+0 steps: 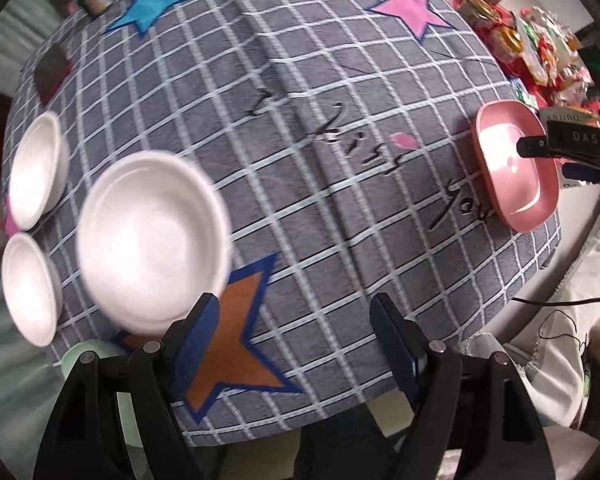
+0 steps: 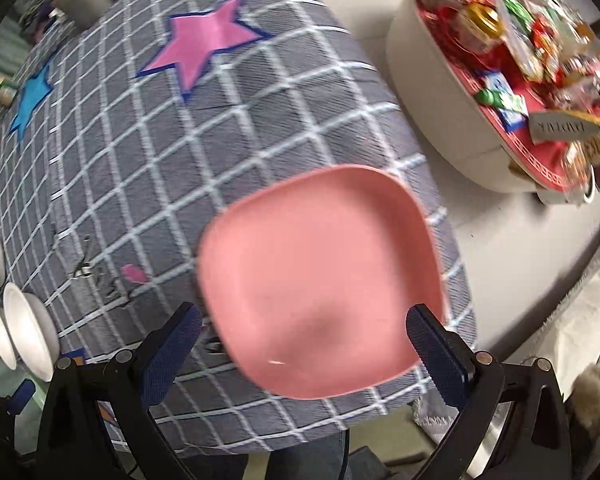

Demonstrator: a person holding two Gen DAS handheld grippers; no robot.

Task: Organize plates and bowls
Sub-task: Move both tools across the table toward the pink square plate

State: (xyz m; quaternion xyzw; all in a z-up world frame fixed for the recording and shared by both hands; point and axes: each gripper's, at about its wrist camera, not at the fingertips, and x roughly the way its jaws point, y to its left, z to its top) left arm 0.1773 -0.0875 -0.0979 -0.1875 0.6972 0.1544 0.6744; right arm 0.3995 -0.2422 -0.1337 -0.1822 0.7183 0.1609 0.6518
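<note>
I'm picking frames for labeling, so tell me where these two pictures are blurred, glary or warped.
Left wrist view: big white bowl edges smeared by motion, bright glare inside the pink plate, fisheye bulges the checked cloth. Right wrist view: pink plate soft and smeared, snack tray blurred.

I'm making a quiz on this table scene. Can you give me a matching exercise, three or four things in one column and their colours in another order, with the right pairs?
Things:
1. square plate
2. large round bowl
3. star by the left gripper: star
4. star at the cloth's far left

Colours:
A. white
B. blue
C. pink
D. orange-brown

Pairs: 1-C, 2-A, 3-D, 4-B
</note>
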